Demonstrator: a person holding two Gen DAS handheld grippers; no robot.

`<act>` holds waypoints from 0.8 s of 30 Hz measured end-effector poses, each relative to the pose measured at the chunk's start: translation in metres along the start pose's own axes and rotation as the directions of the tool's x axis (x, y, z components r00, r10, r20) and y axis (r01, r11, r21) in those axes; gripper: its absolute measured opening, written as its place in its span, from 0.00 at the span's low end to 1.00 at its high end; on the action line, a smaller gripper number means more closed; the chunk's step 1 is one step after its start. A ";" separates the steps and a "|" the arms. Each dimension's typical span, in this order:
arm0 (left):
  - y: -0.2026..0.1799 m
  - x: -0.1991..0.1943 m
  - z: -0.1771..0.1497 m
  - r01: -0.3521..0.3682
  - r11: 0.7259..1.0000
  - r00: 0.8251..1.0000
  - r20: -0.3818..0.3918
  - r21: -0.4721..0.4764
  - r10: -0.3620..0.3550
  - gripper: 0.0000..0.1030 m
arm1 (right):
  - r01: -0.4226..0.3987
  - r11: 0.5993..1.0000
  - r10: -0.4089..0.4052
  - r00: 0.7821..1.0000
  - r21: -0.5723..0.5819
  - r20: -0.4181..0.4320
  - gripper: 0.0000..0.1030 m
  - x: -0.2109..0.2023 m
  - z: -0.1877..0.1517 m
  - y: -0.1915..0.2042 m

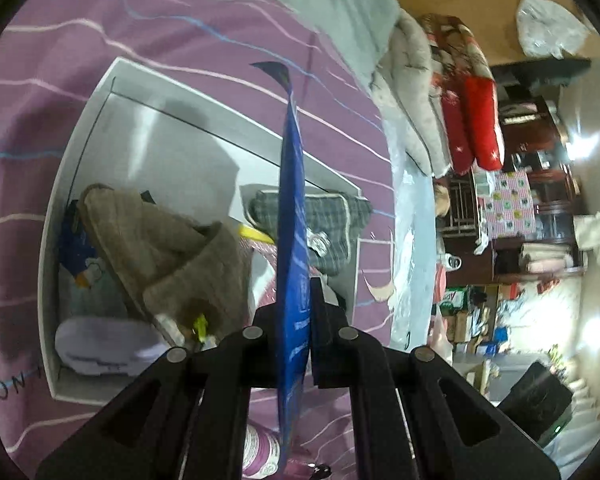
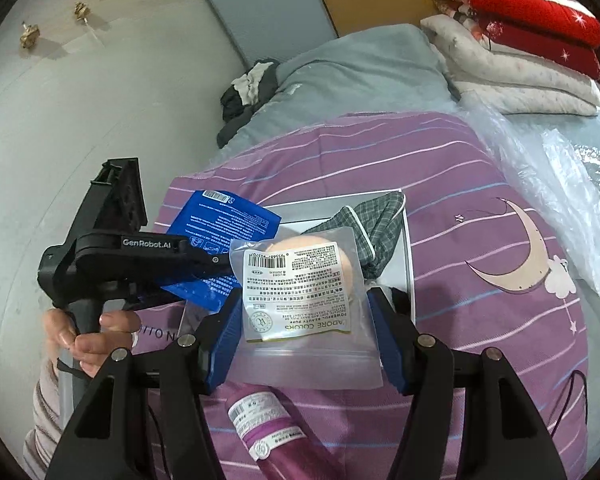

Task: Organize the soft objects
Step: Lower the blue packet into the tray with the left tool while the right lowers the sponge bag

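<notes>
Partly done: towel (image 1: 168,248) and plaid cloth (image 1: 332,216) already in white box (image 1: 148,80). Left gripper (image 1: 300,344) clamped on blue pouch (image 1: 294,240), right gripper (image 2: 304,332) on puff packet (image 2: 300,292), both above box. Purple pack (image 2: 268,428) left on bed (image 2: 480,320).

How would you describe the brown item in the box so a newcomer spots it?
On the purple striped bedspread lies a white box. Along its left side lies a brown ribbed knit piece, the only brown thing there, beside a grey checked cloth.
</notes>
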State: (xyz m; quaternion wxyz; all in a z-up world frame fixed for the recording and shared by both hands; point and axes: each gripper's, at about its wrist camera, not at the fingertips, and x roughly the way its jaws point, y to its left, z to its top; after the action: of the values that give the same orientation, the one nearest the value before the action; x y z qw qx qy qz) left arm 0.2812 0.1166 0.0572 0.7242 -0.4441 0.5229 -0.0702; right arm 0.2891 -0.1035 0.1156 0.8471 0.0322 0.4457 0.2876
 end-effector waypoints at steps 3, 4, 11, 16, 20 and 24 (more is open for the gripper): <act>0.008 -0.005 0.005 -0.088 0.994 0.996 0.020 -0.065 0.090 0.31 | 0.002 1.000 -0.002 1.000 0.015 0.003 0.59 0.005 0.002 -0.006; 0.007 -0.006 0.007 -0.116 0.991 0.993 0.015 -0.070 0.117 0.67 | 0.001 1.000 -0.001 1.000 0.022 0.002 0.59 0.007 0.003 -0.008; -0.008 -0.036 -0.001 -0.352 0.935 0.931 0.119 0.049 0.344 0.85 | -0.004 0.999 0.003 1.000 0.050 0.013 0.59 0.012 0.008 -0.020; -0.004 -0.039 0.000 -0.400 0.914 0.912 0.131 0.073 0.388 0.85 | -0.030 0.998 0.030 1.000 0.058 0.005 0.59 0.021 0.010 -0.017; -0.010 -0.036 0.007 -0.458 0.883 0.884 0.164 0.104 0.438 0.84 | -0.053 0.998 0.055 0.998 0.039 -0.039 0.59 0.038 0.015 -0.010; -0.011 -0.036 0.008 -0.525 0.839 0.844 0.213 0.144 0.492 0.84 | -0.059 0.998 0.060 0.992 0.008 -0.115 0.59 0.068 0.031 -0.001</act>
State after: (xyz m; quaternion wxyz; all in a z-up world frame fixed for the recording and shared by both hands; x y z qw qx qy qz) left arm 0.2758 0.1350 0.0912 0.7983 -0.2195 0.5497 0.1114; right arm 0.3431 -0.0636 0.0836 0.8109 0.0306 0.4934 0.3130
